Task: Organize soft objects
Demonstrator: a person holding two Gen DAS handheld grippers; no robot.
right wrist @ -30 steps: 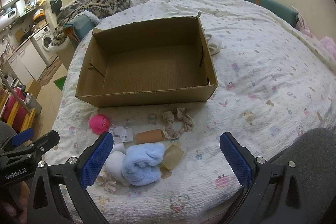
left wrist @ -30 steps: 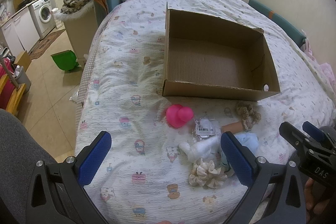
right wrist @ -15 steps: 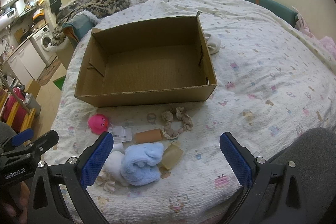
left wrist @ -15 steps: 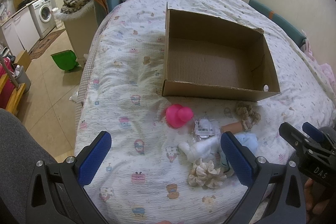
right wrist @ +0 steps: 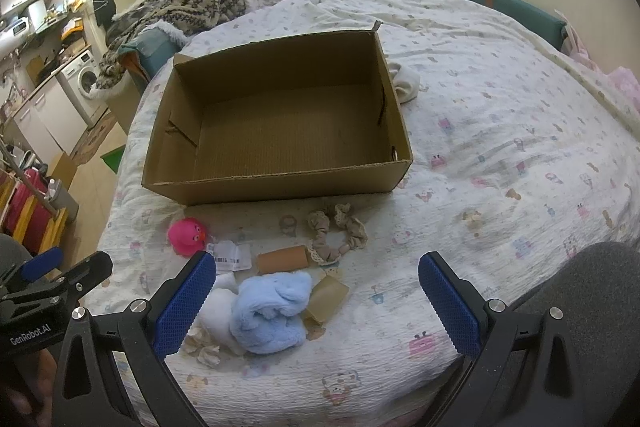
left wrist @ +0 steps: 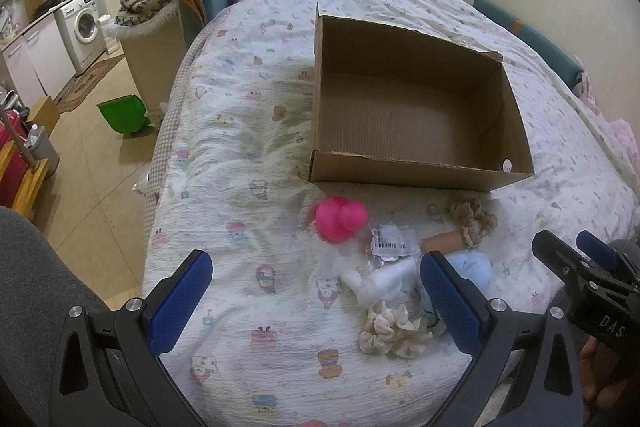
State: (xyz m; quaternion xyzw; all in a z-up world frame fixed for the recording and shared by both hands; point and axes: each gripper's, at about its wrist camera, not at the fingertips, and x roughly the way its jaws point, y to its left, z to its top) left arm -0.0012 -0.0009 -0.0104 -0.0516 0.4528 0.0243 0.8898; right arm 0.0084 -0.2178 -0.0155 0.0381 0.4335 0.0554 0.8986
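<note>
Right now your left gripper (left wrist: 316,301) and right gripper (right wrist: 318,301) hover with fingers spread, empty, above the soft pile near the bed's (right wrist: 500,131) front edge.

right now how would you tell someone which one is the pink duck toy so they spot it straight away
Find the open cardboard box on the bed, then look at the small pile of things in front of its near wall. The pink duck toy sits at the left end of that pile, beside a white barcode tag; it is the only bright pink thing there.
</note>
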